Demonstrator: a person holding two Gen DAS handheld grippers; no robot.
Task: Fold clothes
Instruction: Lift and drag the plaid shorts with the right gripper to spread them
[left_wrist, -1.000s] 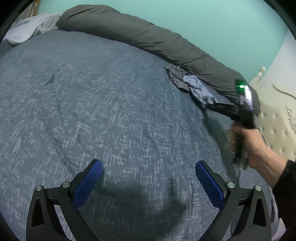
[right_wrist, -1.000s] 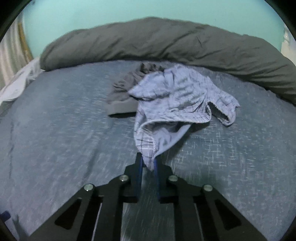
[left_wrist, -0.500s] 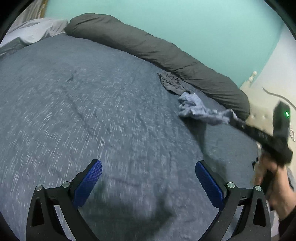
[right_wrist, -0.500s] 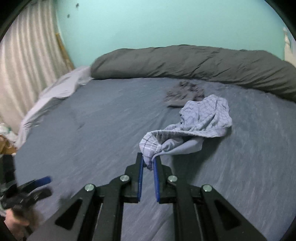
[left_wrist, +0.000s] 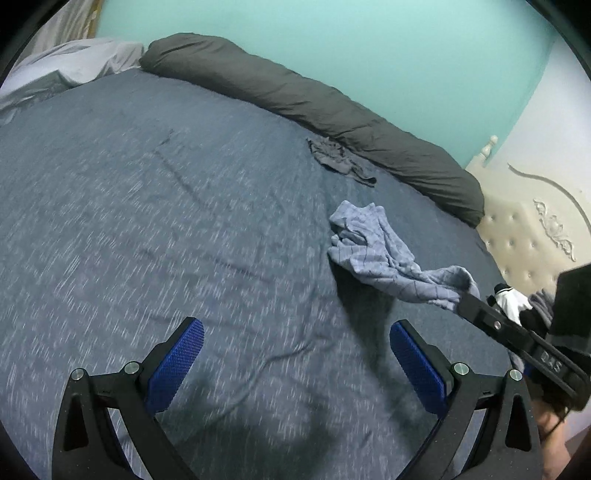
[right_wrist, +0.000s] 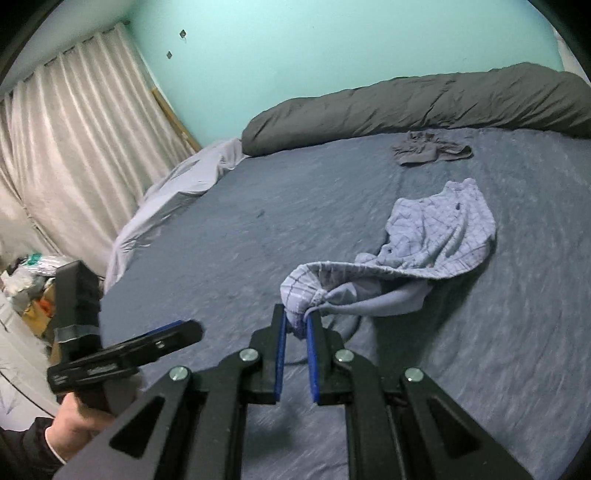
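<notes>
The left gripper (left_wrist: 295, 354) hovers over the bed (left_wrist: 155, 229) with its blue pads (left_wrist: 177, 360) spread wide and nothing between them. To its right, the light blue checked garment (right_wrist: 439, 236) lies crumpled on the bed, one bunched edge lifted off the cover. The right gripper (right_wrist: 295, 332) is clamped on that edge, its pads nearly together. Beyond the garment, a dark grey garment (right_wrist: 428, 147) sits near the long grey bolster (right_wrist: 417, 103) at the bed's far side.
</notes>
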